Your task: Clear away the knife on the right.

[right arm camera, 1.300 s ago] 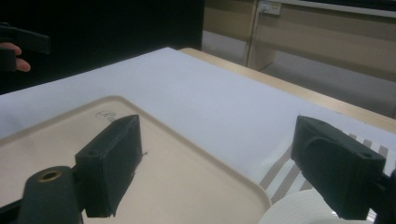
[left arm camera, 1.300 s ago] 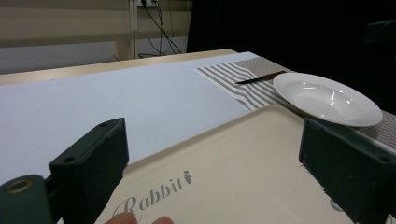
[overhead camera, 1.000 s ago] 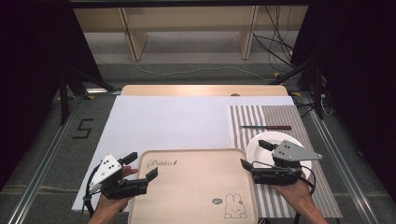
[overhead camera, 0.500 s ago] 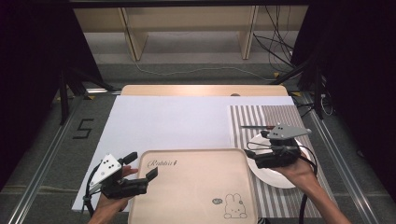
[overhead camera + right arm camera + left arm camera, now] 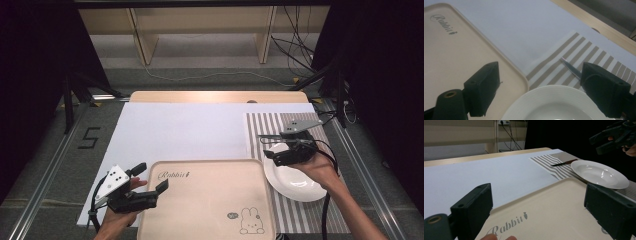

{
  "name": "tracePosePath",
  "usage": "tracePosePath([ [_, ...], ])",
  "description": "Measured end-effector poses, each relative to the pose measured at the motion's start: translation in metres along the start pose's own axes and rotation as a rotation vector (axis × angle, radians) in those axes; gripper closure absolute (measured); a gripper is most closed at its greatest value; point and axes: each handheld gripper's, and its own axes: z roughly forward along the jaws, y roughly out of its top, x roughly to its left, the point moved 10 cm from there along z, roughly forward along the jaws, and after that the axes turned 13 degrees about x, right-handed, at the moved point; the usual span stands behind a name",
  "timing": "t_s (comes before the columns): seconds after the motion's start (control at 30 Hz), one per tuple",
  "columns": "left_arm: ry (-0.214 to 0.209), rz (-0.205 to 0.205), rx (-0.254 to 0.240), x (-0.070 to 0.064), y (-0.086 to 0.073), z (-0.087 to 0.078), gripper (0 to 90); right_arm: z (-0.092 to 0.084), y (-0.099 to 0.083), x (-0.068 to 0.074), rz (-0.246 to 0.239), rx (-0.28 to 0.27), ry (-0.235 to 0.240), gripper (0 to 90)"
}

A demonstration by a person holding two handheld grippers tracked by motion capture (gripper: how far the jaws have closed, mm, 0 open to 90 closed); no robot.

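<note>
A beige tray point(image 5: 205, 200) printed "Rabbit" lies at the near middle of the table. To its right a white plate point(image 5: 295, 177) rests on a striped placemat point(image 5: 300, 125). A thin dark utensil point(image 5: 267, 135) with a shiny tip lies on the mat beyond the plate. My left gripper point(image 5: 150, 177) is open over the tray's near-left corner, its jaws point(image 5: 540, 215) straddling the tray point(image 5: 554, 205) with nothing between them. My right gripper point(image 5: 271, 149) hovers open above the plate's far-left rim, close to the utensil. Between its jaws point(image 5: 539, 92) I see the plate point(image 5: 551, 107) and the utensil point(image 5: 571, 67).
A white sheet point(image 5: 190, 130) covers most of the wooden table point(image 5: 215, 96). The tray's right rim sits close to the plate. Wooden shelving legs and loose cables lie on the floor beyond the table. A "5" tape mark point(image 5: 90, 137) sits on the floor at left.
My right gripper has moved away from the person, from over the plate's near side to its far-left rim by the utensil. The left gripper has stayed put.
</note>
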Motion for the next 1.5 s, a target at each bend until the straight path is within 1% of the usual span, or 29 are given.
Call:
tracePosePath([
  [0.03,0.001,-0.001,0.001,0.000,0.000,0.000,7.9,0.003,0.000,-0.006,0.001,0.014,-0.007,17.3],
  [0.1,0.002,-0.001,0.003,0.001,0.000,0.000,7.9,0.005,0.000,-0.012,0.007,0.028,-0.006,17.1],
  [0.13,0.002,-0.001,0.003,0.001,0.000,0.000,7.9,0.005,0.000,-0.012,0.007,0.028,-0.006,17.1],
  [0.17,0.002,-0.002,0.003,0.001,0.000,0.000,7.9,0.008,-0.001,-0.020,0.025,0.041,-0.013,17.0],
  [0.23,0.001,-0.002,0.003,0.001,0.000,0.000,8.0,0.008,-0.001,-0.022,0.032,0.045,-0.013,17.1],
  [0.27,0.001,-0.002,0.002,0.001,0.000,0.001,8.0,0.011,-0.001,-0.029,0.042,0.057,-0.014,17.2],
  [0.37,0.001,-0.004,0.004,0.001,-0.001,0.000,8.0,0.016,-0.003,-0.038,0.051,0.076,-0.017,17.4],
  [0.5,0.001,-0.005,0.004,0.002,-0.001,0.000,8.0,0.025,-0.006,-0.052,0.082,0.106,-0.021,17.7],
  [0.57,0.001,-0.005,0.005,0.002,-0.001,0.000,8.0,0.029,-0.008,-0.059,0.088,0.124,-0.023,18.0],
  [0.6,0.001,-0.005,0.005,0.002,-0.001,0.000,8.0,0.029,-0.008,-0.059,0.088,0.124,-0.023,18.0],
  [0.63,0.002,-0.003,0.004,0.002,-0.001,0.000,8.0,0.032,-0.009,-0.065,0.100,0.137,-0.026,18.0],
  [0.7,0.001,-0.003,0.005,0.002,-0.001,0.000,8.0,0.034,-0.010,-0.067,0.102,0.142,-0.029,18.0],
  [0.73,0.001,-0.003,0.005,0.002,-0.001,0.000,8.0,0.036,-0.010,-0.070,0.106,0.145,-0.033,18.0],
  [0.77,0.002,-0.003,0.005,0.002,-0.001,0.000,8.0,0.039,-0.012,-0.077,0.115,0.159,-0.039,18.1],
  [0.93,0.005,0.000,0.003,0.002,-0.001,0.000,8.0,0.046,-0.016,-0.090,0.132,0.189,-0.040,18.6],
  [1.03,0.006,0.005,0.006,0.001,-0.001,0.000,8.0,0.050,-0.021,-0.099,0.154,0.217,-0.046,18.9],
  [1.27,0.005,0.001,0.005,0.001,-0.001,0.000,8.0,0.057,-0.028,-0.124,0.187,0.254,-0.054,19.2],
  [1.33,0.005,0.000,0.005,0.001,-0.001,0.000,8.0,0.059,-0.030,-0.129,0.196,0.257,-0.047,19.4],
  [1.5,0.004,0.001,0.005,0.001,-0.001,0.000,8.0,0.066,-0.034,-0.139,0.219,0.275,-0.047,19.6],
])
